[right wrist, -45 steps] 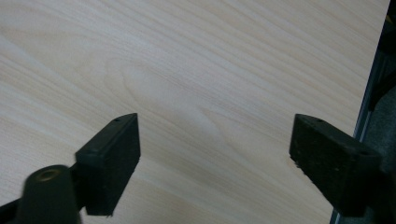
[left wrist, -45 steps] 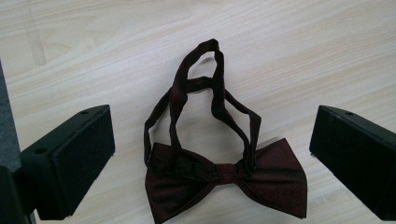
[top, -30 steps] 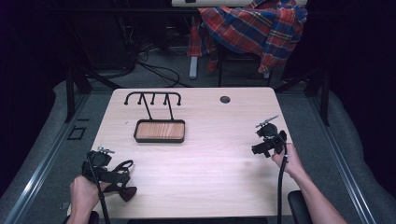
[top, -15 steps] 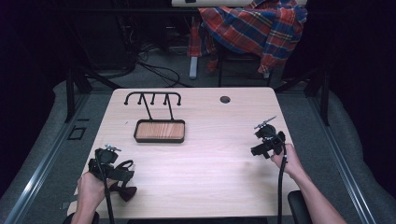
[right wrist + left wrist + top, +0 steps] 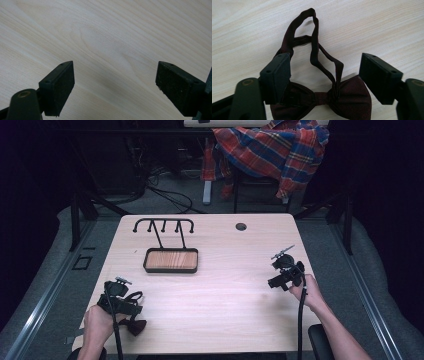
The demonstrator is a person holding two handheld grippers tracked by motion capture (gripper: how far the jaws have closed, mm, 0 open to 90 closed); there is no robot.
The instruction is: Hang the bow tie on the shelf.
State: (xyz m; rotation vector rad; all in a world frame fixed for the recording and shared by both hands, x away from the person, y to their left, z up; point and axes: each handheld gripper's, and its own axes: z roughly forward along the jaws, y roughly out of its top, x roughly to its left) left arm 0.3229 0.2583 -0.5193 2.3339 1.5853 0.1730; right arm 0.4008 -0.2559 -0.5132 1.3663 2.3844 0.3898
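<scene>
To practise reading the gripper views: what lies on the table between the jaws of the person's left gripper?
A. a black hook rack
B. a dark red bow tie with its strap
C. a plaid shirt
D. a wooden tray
B: in the left gripper view the bow tie lies between the jaws of the left gripper.

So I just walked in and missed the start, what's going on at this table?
A person at a wooden table holds a claw in each hand. The left claw is down over a dark red bow tie near the table's front left corner; its jaws have just been closing around the bow and strap but do not yet pinch them. The right claw hangs open over bare wood. A small tray stand with hooks waits behind.
</scene>
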